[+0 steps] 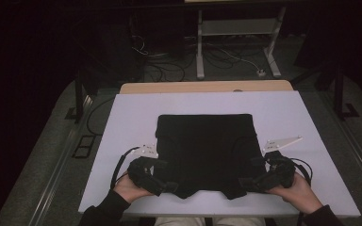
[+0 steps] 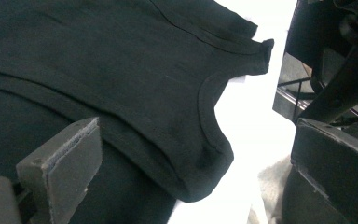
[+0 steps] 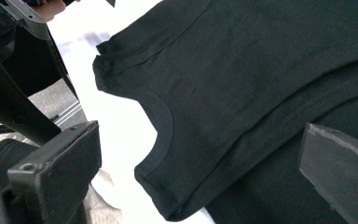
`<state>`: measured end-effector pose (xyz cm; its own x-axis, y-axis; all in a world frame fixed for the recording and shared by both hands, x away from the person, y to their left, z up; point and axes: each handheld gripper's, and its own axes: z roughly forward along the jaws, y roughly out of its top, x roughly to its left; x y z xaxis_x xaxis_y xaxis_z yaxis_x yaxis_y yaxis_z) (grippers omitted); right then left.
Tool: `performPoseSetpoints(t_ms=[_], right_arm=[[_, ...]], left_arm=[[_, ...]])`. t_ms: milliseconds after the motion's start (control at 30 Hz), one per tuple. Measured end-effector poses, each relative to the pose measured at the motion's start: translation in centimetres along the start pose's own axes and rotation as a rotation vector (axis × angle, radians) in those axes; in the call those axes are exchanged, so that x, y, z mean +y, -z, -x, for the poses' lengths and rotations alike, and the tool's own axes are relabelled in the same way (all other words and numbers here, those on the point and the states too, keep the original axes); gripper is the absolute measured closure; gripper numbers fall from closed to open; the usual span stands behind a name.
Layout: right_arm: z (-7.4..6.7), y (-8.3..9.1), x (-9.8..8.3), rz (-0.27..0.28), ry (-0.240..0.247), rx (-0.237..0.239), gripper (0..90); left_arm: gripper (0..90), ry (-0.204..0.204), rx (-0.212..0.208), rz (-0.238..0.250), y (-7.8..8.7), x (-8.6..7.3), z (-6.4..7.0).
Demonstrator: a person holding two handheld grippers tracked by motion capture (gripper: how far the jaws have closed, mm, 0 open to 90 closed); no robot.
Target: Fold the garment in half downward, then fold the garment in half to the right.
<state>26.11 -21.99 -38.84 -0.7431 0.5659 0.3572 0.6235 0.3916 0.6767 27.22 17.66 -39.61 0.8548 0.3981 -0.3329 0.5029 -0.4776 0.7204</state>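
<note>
White counter, dark room; cables on floor at 12 o'clock. Black garment centred. Left gripper and right gripper jaws spread.

The shirt is plain black. It lies on a white table. Both grippers' jaws are black.

A black sleeveless top, folded into a near-square, lies flat at the centre of the white table, its curved neckline and two shoulder straps at the lower edge of the frame in the high view.
</note>
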Motion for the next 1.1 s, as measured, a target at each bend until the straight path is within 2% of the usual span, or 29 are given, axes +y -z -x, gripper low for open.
performPoseSetpoints(t_ms=[100,400,667,933,1100], right_arm=[[0.1,-0.1,0.4,0.005,0.003,-0.008,0.0],[0.6,-0.9,2.0,0.006,0.031,-0.073,0.0],[1.2,-1.5,3.4,0.011,0.050,-0.084,0.0],[1.7,-2.1,5.3,0.021,0.064,-0.085,0.0],[1.8,-2.8,6.7,0.006,0.089,-0.091,0.0]], left_arm=[[0.6,-0.005,0.017,0.022,0.4,-0.1,-0.1],[0.0,0.002,0.077,0.091,1.7,-0.7,-0.7],[0.0,0.025,0.115,0.144,2.8,-1.2,-1.1],[0.0,0.037,0.147,0.168,3.6,-1.7,-1.6],[0.0,0.050,0.194,0.182,4.2,-2.3,-2.1]])
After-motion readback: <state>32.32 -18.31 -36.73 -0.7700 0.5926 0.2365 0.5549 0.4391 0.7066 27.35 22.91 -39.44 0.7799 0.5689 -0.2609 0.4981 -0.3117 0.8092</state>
